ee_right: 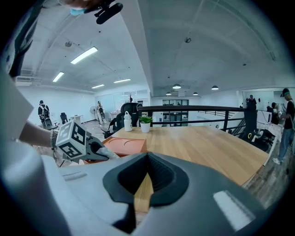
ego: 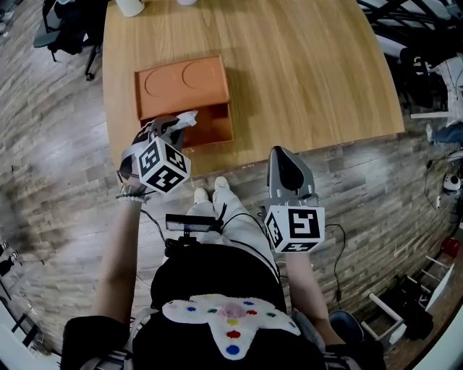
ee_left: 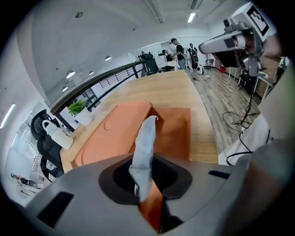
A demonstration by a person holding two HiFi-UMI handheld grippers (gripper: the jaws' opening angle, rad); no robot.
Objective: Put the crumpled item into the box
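On the wooden table (ego: 311, 72) an orange box (ego: 211, 127) stands open near the front edge, its lid (ego: 181, 85) folded back flat. My left gripper (ego: 173, 126) hangs over the box's near left corner, shut on a crumpled white item (ego: 187, 119). In the left gripper view the crumpled item (ee_left: 144, 147) sticks up between the jaws, above the box (ee_left: 177, 133) and lid (ee_left: 115, 131). My right gripper (ego: 288, 168) is off the table's front edge, shut with nothing in it. The right gripper view shows the closed jaws (ee_right: 148, 171), the left gripper (ee_right: 99, 150) and the box (ee_right: 124, 145).
A white mug (ego: 130, 7) stands at the table's far edge; a bottle (ee_right: 127, 122) and a potted plant (ee_right: 145, 123) are there too. A black chair (ego: 69, 32) stands at the far left. My feet (ego: 210, 191) are at the table's front edge. Cables lie on the floor at right.
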